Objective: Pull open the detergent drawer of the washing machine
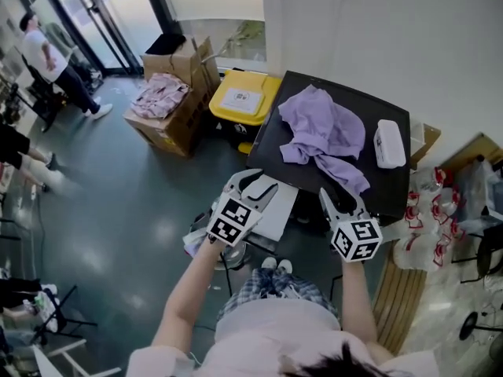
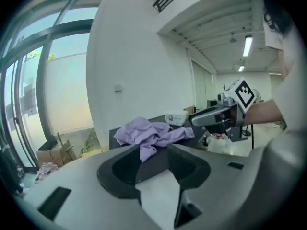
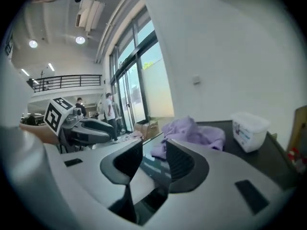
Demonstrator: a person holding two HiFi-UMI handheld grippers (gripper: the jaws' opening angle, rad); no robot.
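I hold both claws up in front of the washer (image 1: 269,149), a boxy machine with a flat, matte black top. The left claw (image 1: 258,183) has its smooth grey jaws moderately apart, and nothing sits in the gap. The right claw (image 1: 339,199) is a little narrower, also open and empty. Neither touches the machine. A crumpled lilac cloth (image 1: 322,132), soft and deeply folded, lies mid-top, one tail trailing toward 5 o'clock. At 3 o'clock of it stands a white rectangular plastic tub (image 1: 389,144) with rounded corners and a lid. I cannot pick out the drawer itself. A flat white panel (image 1: 279,210) shows under the top's near edge, between my claws, and I cannot tell whether it is the drawer. At 9 o'clock of the washer is a yellow-lidded bin (image 1: 244,100), and beyond it, further toward 9 o'clock, an open brown carton (image 1: 185,104) sits on the glossy grey floor (image 1: 134,203).
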